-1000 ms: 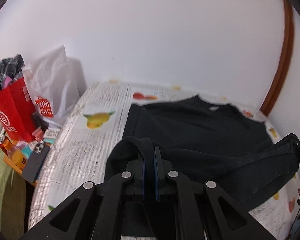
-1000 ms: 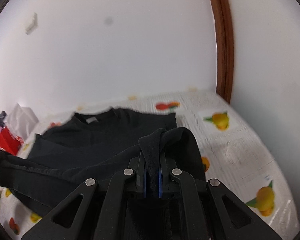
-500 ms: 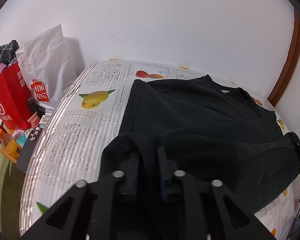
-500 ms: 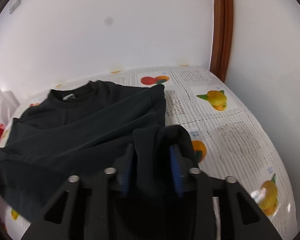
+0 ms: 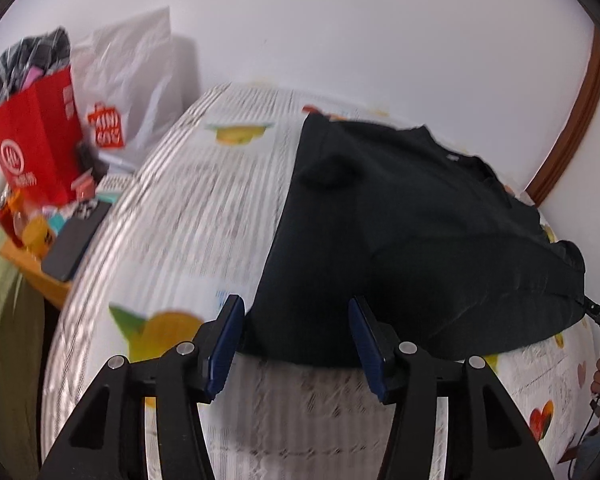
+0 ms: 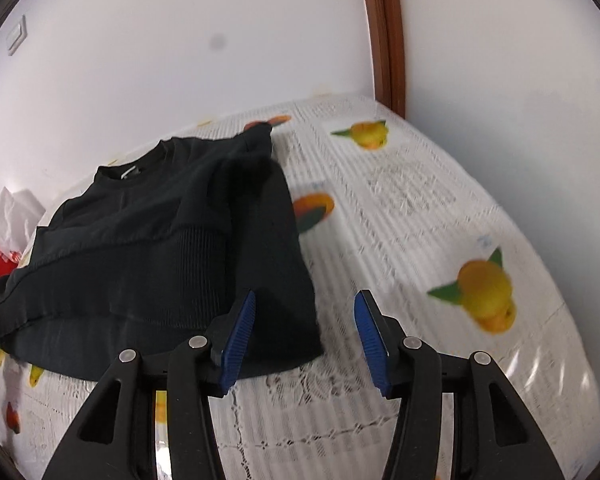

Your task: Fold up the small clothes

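Lying folded on the fruit-print cloth [image 6: 420,200], the black top [image 5: 420,240] rests flat and released. Left gripper [image 5: 296,332] jaws, having just been opening, stand apart, the hem's near edge visible between them. Right gripper [image 6: 306,332] likewise spread, at the hem corner, pads clear.

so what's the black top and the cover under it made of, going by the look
The black top looks like a soft matte knit, probably cotton jersey or sweatshirt fabric: it shows a ribbed band and drapes in gentle folds. The cover beneath looks like a glossy plastic or vinyl sheet with a lace pattern and printed fruit; its glints suggest plastic, though blur leaves that open.
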